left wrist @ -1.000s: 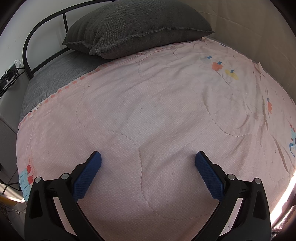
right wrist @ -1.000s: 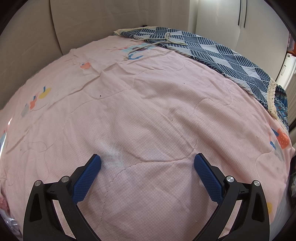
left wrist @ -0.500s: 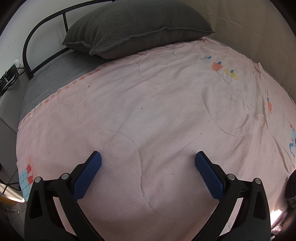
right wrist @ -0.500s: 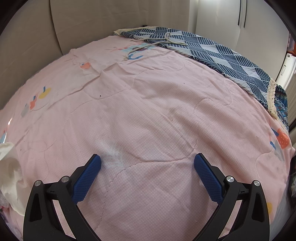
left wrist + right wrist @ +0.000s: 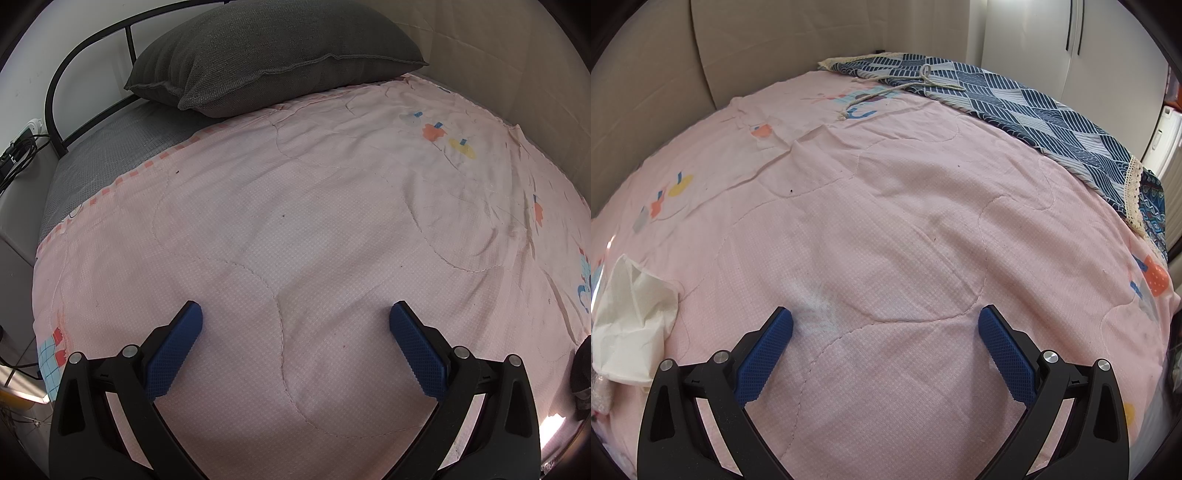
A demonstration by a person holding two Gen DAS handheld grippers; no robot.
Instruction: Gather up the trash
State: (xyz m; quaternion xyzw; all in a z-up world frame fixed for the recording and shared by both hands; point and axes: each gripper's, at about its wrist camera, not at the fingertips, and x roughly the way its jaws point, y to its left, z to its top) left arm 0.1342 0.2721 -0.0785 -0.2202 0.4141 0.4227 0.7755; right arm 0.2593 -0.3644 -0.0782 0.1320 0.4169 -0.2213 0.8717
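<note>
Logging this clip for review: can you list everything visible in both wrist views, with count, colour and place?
Crumpled tissue: one, white, on the quilt at the left edge of the right wrist view.
Quilt: one, pink with small coloured prints, covering the bed.
Pillow: one, dark grey, at the head of the bed.
Sheet: one, grey, showing beyond the quilt near the pillow.
Bed frame: one, black metal, curved behind the pillow.
Patterned cloth: one, navy and white with a cream lace edge, along the far side of the quilt.
Cord: one, cream, lying across the cloth and quilt.
Cables: black, far left, beside the bed.
Left gripper: black with blue pads, open over the quilt.
Right gripper: same, open, empty.
</note>
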